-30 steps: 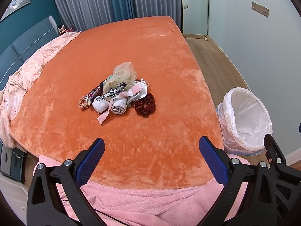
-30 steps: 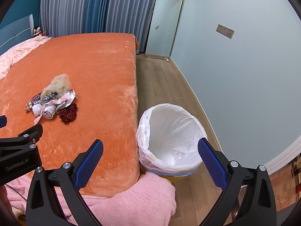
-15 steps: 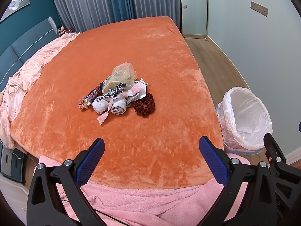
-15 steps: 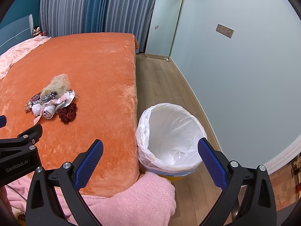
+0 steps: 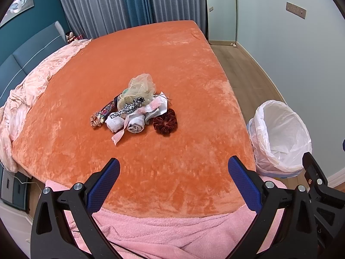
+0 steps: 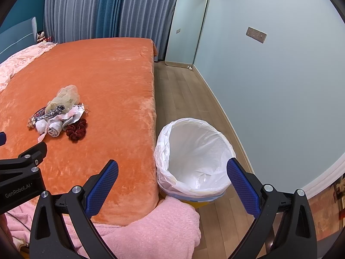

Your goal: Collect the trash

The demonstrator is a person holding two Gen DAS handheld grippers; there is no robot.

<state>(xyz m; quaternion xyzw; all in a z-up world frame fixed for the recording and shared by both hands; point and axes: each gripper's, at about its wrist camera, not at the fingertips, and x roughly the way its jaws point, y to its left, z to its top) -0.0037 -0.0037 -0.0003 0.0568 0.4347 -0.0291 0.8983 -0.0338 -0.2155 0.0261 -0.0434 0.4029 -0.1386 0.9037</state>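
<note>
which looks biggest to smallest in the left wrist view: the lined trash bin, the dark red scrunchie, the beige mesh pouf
1. lined trash bin, clearly largest, though it also sits nearer the camera.
2. beige mesh pouf.
3. dark red scrunchie, somewhat smaller than the pouf; the pouf lies a little farther off, so that order should hold.

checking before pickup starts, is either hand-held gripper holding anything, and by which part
Nothing is held: left hand-held gripper and right hand-held gripper are both open and empty.

Trash pile (image 5: pixel 138 108) on bed (image 5: pixel 172 64); lined bin (image 6: pixel 194 159) on floor beside bed's right edge.
</note>
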